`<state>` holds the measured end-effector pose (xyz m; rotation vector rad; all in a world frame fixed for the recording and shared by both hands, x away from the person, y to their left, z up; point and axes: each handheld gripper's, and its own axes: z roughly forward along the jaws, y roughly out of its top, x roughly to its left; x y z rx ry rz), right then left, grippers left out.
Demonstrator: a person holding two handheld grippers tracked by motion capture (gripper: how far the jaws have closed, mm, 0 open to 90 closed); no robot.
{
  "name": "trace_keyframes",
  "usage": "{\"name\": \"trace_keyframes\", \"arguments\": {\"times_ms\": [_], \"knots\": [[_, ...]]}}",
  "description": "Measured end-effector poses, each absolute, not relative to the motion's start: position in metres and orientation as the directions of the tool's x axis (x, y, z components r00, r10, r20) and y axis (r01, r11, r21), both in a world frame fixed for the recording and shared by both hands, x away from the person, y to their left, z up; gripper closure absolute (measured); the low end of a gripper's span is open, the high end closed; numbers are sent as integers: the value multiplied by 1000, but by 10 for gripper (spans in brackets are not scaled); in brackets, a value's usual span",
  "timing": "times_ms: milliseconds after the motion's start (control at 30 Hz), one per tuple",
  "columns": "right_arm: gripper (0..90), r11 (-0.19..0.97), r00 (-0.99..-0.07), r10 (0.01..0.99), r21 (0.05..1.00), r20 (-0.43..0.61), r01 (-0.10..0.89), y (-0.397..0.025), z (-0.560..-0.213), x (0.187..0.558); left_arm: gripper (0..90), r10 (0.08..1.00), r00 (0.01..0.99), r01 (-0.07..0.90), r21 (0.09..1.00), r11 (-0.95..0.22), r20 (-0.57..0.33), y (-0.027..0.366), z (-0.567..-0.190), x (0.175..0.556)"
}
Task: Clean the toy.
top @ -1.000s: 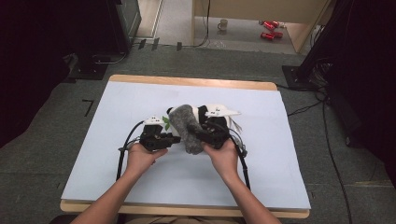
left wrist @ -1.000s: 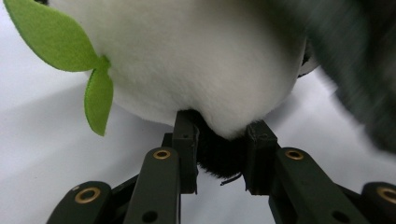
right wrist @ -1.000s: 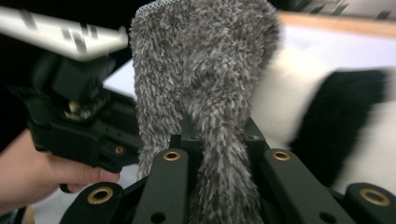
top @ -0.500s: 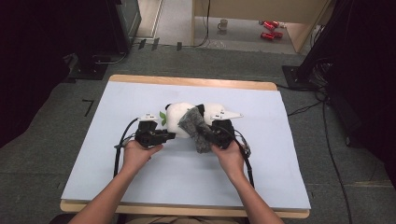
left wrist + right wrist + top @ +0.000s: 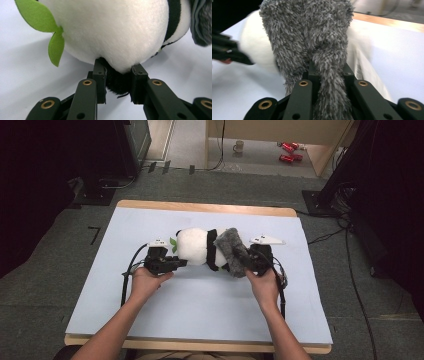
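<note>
Both forearms enter from bottom edge, angled inward and forward over surface. Left hand (image 5: 146, 281) grips left gripper (image 5: 172, 265), jaws pointing right, closed on black part of panda plush (image 5: 112, 30). Right hand (image 5: 263, 283) grips right gripper (image 5: 243, 261), jaws pointing left, clamped on fold of grey fuzzy cloth (image 5: 312, 40).

Grippers spread apart since 1 s ago: left gripper (image 5: 176, 263) pulled the panda plush (image 5: 197, 246) out leftward, grey fuzzy cloth (image 5: 232, 251) w/ right gripper (image 5: 246, 261) slid off to its right end
</note>
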<state>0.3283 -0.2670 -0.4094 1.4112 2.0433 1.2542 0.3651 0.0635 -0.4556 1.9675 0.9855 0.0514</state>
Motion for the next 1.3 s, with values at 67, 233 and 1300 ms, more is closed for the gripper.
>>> {"name": "trace_keyframes", "arguments": {"times_ms": [67,233,1300], "knots": [[777,82,-403,895,819,190,567,-275,-408,329,722,658,677,620,736,-270,-330,64,-456,365],[778,-10,-374,893,842,250,539,-290,-394,327,723,655,678,624,734,-270,-335,67,-457,365],[777,130,-480,851,799,214,587,-244,-400,344,451,594,774,507,777,-374,-219,97,-451,339]]}}
